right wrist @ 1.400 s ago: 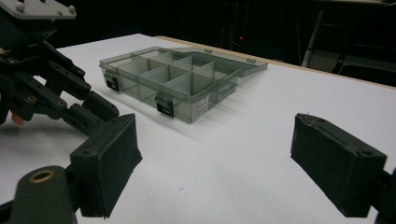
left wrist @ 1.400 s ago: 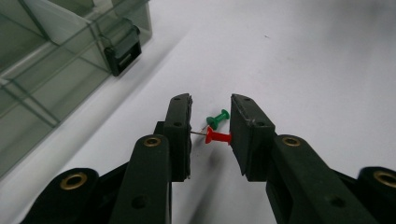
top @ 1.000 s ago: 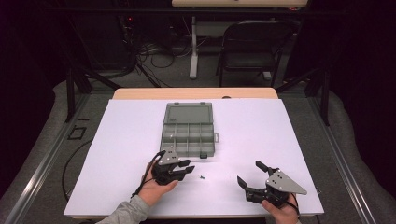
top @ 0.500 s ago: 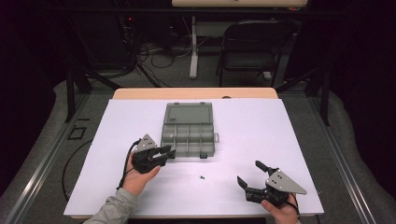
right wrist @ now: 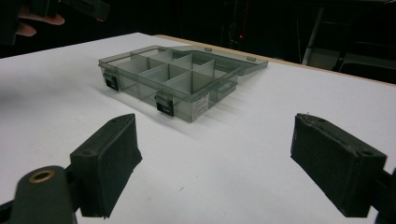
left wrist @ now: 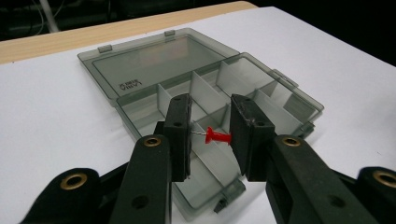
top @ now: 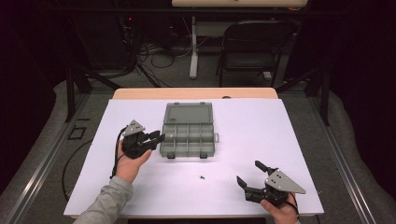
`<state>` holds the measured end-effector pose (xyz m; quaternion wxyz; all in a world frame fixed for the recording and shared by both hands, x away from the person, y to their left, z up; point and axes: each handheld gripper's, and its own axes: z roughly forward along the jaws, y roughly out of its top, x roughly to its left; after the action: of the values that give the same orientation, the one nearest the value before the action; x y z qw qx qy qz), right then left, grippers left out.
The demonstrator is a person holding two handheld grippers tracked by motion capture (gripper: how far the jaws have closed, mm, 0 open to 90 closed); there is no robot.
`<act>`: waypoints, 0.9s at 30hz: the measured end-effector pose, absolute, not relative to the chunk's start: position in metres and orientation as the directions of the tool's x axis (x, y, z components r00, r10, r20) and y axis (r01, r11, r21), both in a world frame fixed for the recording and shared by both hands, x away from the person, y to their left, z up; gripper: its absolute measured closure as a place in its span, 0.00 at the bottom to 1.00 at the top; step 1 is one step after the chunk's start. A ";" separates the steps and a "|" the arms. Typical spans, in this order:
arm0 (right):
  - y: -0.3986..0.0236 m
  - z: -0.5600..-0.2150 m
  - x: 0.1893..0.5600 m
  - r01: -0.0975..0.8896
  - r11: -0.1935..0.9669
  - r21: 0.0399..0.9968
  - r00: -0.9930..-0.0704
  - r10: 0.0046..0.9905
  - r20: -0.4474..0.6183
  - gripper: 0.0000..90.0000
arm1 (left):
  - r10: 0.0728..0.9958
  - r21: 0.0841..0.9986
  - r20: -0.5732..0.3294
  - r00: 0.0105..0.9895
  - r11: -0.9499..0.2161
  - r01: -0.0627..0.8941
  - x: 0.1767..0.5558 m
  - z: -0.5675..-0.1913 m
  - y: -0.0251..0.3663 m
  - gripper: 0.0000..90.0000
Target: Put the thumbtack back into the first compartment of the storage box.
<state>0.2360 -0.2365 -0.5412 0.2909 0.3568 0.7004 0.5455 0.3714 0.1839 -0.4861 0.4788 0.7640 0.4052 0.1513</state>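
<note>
The open box (left wrist: 196, 88) is smoky see-through plastic, smooth and faintly glossy. The pin (left wrist: 215, 136) has a shiny red plastic head and thin metal shaft. The table (top: 261, 140) has a matt white top (bare wood at its far edge).

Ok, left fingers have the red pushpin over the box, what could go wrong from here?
The red pushpin is pinched end to end, needle tip against one pad, so it could pivot or pop out. The compartment box has narrow cells, so a drop might land in the wrong one. A small dark piece lies loose on the table.
</note>
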 end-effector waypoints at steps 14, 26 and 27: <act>-0.238 -0.542 0.236 0.191 0.146 0.971 -0.572 0.820 -0.011 0.16 | 0.804 0.753 -0.148 0.575 -0.285 0.593 0.425 -0.485 0.161 0.77; -0.238 -0.542 0.237 0.196 0.145 0.970 -0.573 0.819 -0.007 0.16 | 0.837 0.694 -0.141 0.528 -0.297 0.656 0.449 -0.511 0.155 0.77; -0.238 -0.542 0.237 0.197 0.144 0.970 -0.573 0.819 -0.005 0.16 | 0.840 0.695 -0.139 0.525 -0.295 0.656 0.450 -0.512 0.155 0.77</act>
<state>0.2369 -0.2378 -0.5422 0.2858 0.3628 0.7002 0.5445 0.4501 0.1545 -0.5122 0.3622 0.7945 0.4707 0.1268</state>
